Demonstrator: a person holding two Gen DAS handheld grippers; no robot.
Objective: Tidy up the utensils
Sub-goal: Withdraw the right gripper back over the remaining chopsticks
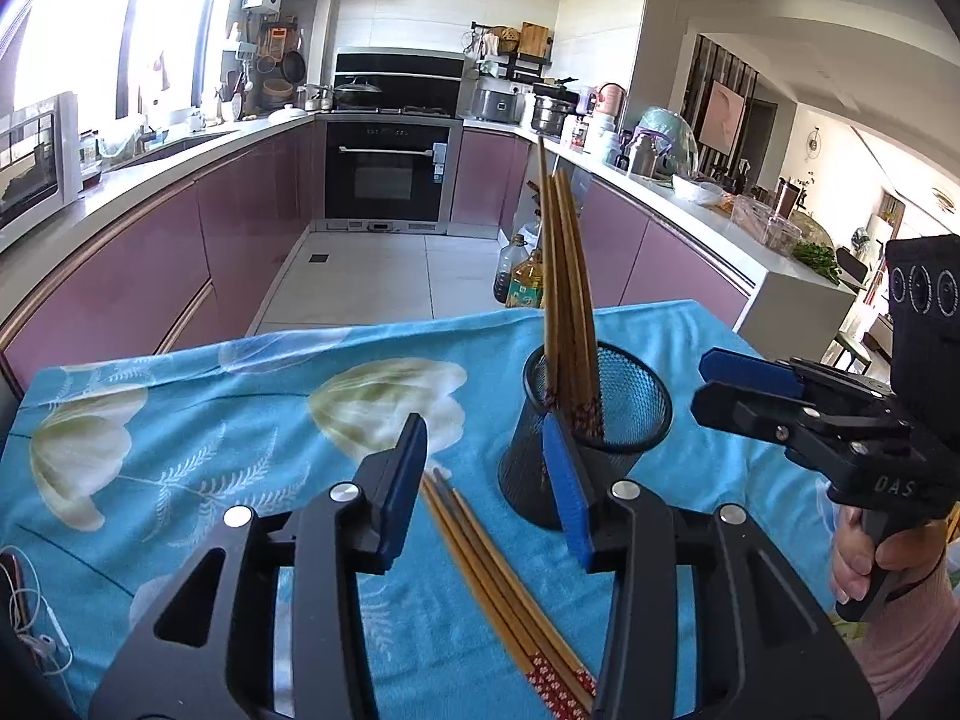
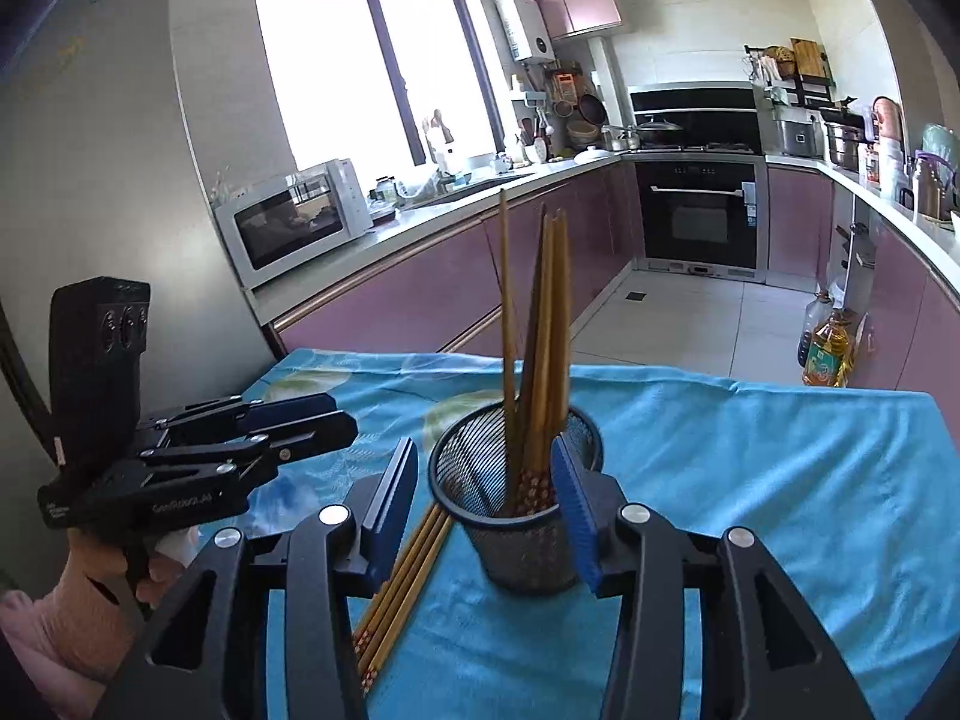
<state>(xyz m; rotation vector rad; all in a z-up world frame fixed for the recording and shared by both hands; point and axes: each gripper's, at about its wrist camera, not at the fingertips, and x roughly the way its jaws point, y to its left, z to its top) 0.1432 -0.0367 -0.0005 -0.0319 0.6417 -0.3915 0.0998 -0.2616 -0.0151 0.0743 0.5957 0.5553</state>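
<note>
A black mesh cup [image 1: 591, 420] stands on the blue flowered cloth [image 1: 180, 420] and holds several wooden chopsticks [image 1: 564, 276] upright. Several more chopsticks [image 1: 498, 576] lie flat on the cloth to the left of the cup. My left gripper [image 1: 489, 480] is open and empty, hovering over the lying chopsticks just beside the cup. My right gripper [image 2: 489, 504] is open and empty, close in front of the cup [image 2: 516, 498]; the cup sits between its fingers in view. The lying chopsticks [image 2: 402, 588] show in the right wrist view too. Each gripper shows in the other's view: right [image 1: 714, 384], left [image 2: 336, 417].
The cloth-covered table ends at its far edge [image 1: 420, 324], with the kitchen floor beyond. Oil bottles [image 1: 522, 276] stand on the floor by the right counter. White earphone cables [image 1: 36, 630] lie at the table's left corner. Purple cabinets line both sides.
</note>
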